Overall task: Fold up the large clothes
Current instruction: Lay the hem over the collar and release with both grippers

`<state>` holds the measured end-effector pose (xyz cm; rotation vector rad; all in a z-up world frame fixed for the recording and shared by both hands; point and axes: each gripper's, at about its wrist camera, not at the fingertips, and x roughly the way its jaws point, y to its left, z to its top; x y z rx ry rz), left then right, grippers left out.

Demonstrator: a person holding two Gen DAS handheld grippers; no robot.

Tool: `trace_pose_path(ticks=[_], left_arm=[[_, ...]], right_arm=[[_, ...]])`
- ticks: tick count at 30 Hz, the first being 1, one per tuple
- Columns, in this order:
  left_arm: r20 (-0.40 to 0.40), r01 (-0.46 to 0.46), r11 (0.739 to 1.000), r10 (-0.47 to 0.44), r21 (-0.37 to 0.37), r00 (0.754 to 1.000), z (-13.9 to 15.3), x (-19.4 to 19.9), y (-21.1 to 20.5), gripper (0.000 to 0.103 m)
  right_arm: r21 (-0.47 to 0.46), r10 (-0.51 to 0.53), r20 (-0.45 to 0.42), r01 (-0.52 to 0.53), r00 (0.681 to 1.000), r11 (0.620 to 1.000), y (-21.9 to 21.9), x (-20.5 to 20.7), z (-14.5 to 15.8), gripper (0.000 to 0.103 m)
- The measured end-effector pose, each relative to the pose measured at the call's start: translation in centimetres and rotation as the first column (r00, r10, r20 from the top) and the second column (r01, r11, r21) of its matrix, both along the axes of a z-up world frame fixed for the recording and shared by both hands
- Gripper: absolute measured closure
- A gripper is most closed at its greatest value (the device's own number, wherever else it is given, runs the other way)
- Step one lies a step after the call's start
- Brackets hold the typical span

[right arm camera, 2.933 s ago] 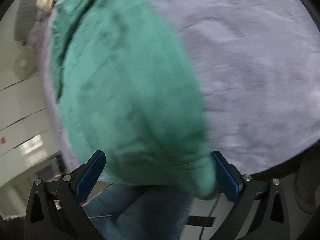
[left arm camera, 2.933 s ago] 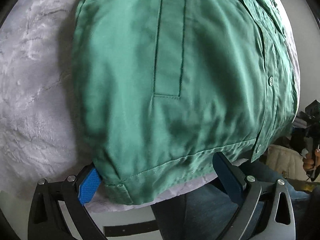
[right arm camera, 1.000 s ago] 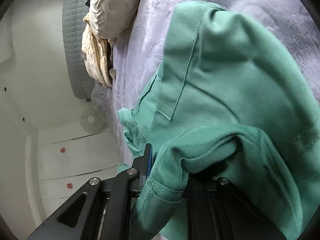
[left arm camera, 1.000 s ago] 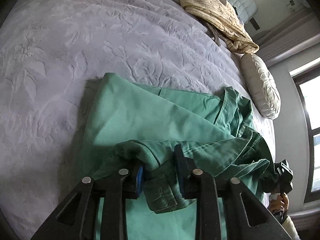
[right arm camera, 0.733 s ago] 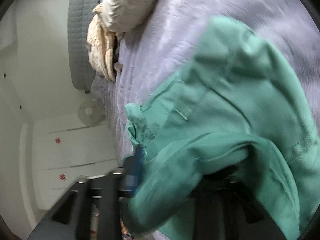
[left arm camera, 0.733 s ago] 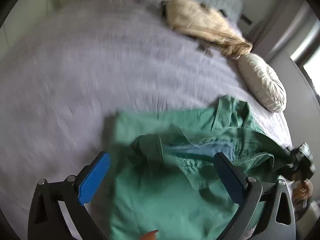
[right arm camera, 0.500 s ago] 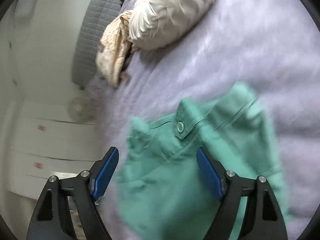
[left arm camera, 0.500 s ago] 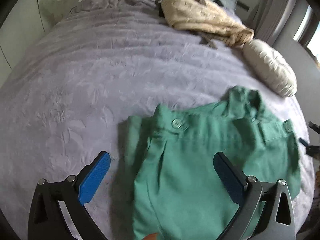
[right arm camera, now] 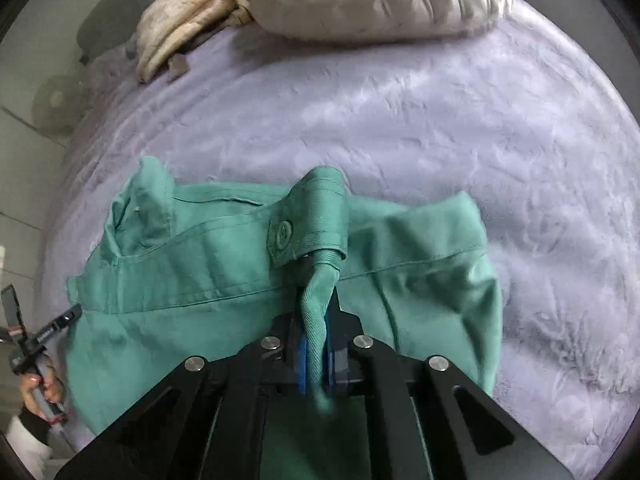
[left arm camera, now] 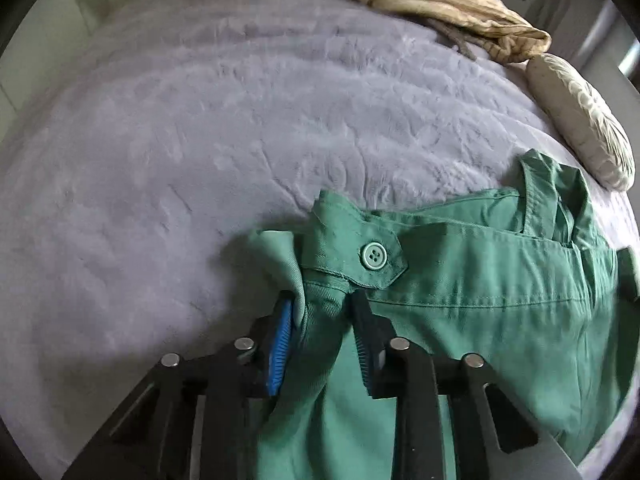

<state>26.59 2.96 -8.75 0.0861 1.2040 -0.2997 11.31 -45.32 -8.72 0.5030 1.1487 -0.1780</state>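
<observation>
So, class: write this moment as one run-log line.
stage: regrasp | left claw: closing on green garment | right claw: shut on garment fold | surface: purple bedspread

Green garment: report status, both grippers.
Left gripper closing on sleeve fabric. Right gripper shut on twisted sleeve. Green garment half folded on bed. Nothing in the way.

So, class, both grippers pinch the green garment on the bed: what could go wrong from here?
1. The right gripper clamps only a thin twisted ridge of the garment; it may slip free.
2. The left gripper, jaws closing, bunches cloth below the button tab, which may crease the fold.
</observation>
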Motion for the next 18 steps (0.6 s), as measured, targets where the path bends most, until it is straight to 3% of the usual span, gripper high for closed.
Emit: trace_pose_path(ticks=[4, 10, 15, 18], left_arm=[[0.034, -0.011, 1.000, 0.010, 0.015, 0.999, 0.4, -0.2, 0.8, 0.080], [0.035, -0.055, 0.997, 0.053, 0.056, 0.998, -1.6, -0.1, 0.8, 0.079], [0.101, -0.062, 0.993, 0.052, 0.101, 0.994, 1.2, -1.6, 1.7, 0.079], [0.123, -0.041, 0.997, 0.033, 0.064, 0.992, 3.9, -3.5, 2.7, 0.079]], right_arm=[[-0.060, 0.020, 0.093, -0.015, 0.995, 0.998, -0.1, -0.7, 2.9, 0.097], [-0.031, -0.001, -0.030, 0.000, 1.000, 1.000, -1.4, 0.9, -2.2, 0.094], [0.021, -0.099, -0.004, 0.099, 0.995, 0.995, -2.9, -1.3, -0.9, 0.078], [0.004, -0.160, 0.042, 0.160, 0.986, 0.987, -3.1, -4.1, 1.6, 0.078]])
